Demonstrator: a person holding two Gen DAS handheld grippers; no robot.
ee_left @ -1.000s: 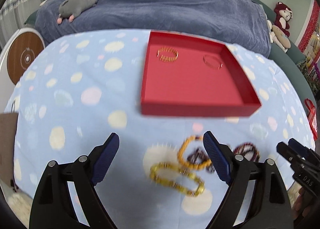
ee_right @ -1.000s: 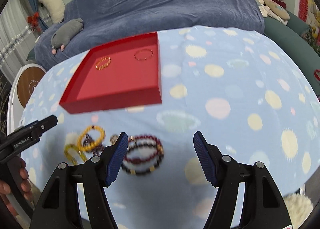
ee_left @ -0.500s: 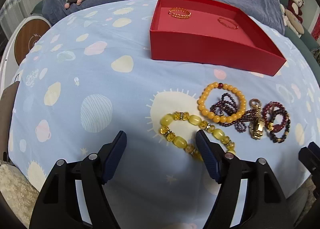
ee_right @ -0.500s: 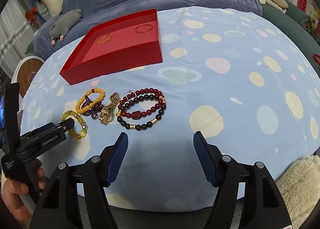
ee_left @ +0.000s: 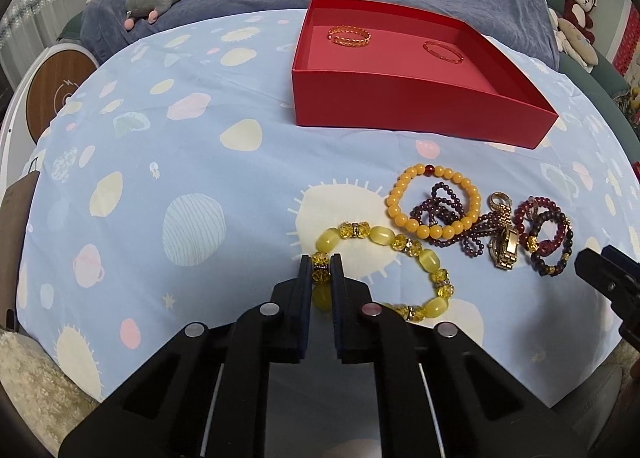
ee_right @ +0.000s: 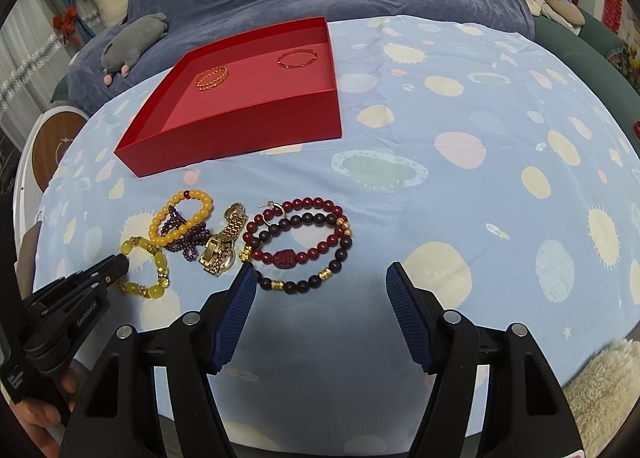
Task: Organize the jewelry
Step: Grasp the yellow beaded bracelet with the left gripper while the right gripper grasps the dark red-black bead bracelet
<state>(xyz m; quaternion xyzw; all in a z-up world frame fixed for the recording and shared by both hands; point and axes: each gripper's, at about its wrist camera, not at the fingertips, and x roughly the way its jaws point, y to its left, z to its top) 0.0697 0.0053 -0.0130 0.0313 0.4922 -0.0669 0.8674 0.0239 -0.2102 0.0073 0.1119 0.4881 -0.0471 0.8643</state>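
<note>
Yellow glass-like beads of the yellow bracelet (ee_left: pixel 384 254) sit pinched between the pads of the left gripper (ee_left: pixel 321 274), which is shut on the loop's near-left end; the rest of the loop trails away to the right and lies flat on the blue spotted worktop (ee_left: pixel 200 162); its long axis runs from the gripper toward the heap of other pieces, the orange bracelet (ee_left: pixel 434 200), a gold watch (ee_left: pixel 505 240) and the dark red bracelets (ee_right: pixel 304 242). The red box (ee_left: pixel 400 94), where two thin bangles already lie, stands ahead and a little to the right of the left gripper, well apart from it, so the carry looks to go forward and up over the near wall. The right gripper (ee_right: pixel 322 310) hangs open just short of the dark red bracelets, holding nothing; it is the nearer one to them. A second ago the left gripper stood wide open above the yellow bracelet; since then it has dropped onto it and closed.
</note>
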